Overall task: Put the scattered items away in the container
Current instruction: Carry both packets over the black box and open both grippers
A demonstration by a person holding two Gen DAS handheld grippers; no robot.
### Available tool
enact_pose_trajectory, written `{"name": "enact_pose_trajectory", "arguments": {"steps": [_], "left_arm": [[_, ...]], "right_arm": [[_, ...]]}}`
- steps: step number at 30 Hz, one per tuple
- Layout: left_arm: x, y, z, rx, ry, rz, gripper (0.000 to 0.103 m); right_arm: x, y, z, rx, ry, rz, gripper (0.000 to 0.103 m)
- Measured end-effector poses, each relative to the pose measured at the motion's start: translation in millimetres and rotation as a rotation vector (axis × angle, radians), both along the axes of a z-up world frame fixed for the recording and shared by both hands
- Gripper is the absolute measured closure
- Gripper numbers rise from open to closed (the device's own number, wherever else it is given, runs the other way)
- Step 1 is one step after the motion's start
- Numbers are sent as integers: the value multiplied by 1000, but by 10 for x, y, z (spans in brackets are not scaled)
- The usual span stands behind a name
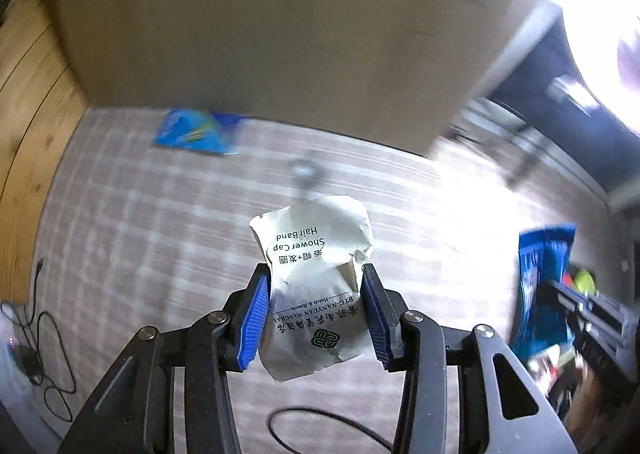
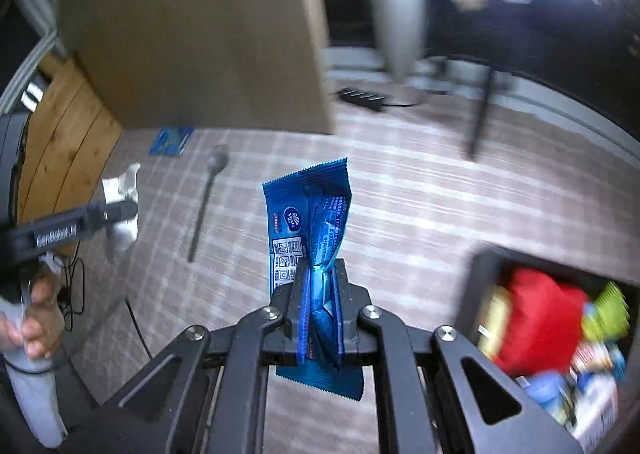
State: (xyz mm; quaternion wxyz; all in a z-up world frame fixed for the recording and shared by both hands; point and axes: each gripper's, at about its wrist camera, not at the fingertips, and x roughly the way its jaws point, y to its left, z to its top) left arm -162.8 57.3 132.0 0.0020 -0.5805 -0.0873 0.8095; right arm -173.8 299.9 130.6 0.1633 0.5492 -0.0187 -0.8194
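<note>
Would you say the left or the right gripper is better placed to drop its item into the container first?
Right, probably. The right gripper, shut on the blue wrapper, has the black container close beside it. The left gripper, holding the shower cap packet, is farther away.

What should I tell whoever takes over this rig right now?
Left claw: shut on the white shower cap packet, lifted off the mat.
Right claw: shut on a blue wrapper, also lifted.
Container: to the right, already holding a red item and other packets.
Left on the mat: a spoon and a blue packet by the cardboard box.
Next: probably drop both held items in, then fetch those two.
</note>
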Motion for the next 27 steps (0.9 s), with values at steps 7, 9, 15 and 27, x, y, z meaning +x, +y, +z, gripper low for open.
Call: {"name": "enact_pose_trajectory", "arguments": {"steps": [7,9,15,27], "left_arm": [[257,1161,56,36,25,-255,61],[324,1445,109,48,28,-312,61],[327,2317,218,58,50,-441,61],[346,3211,128,148,-28,-593,49]], "right_arm": [[590,1132,187,22,-8,-244,93],[712,1402,213,19,-19,-302,93],[959,2110,308,26,-34,-424,93],[1053,2544,256,67,-69,-454,87]]}}
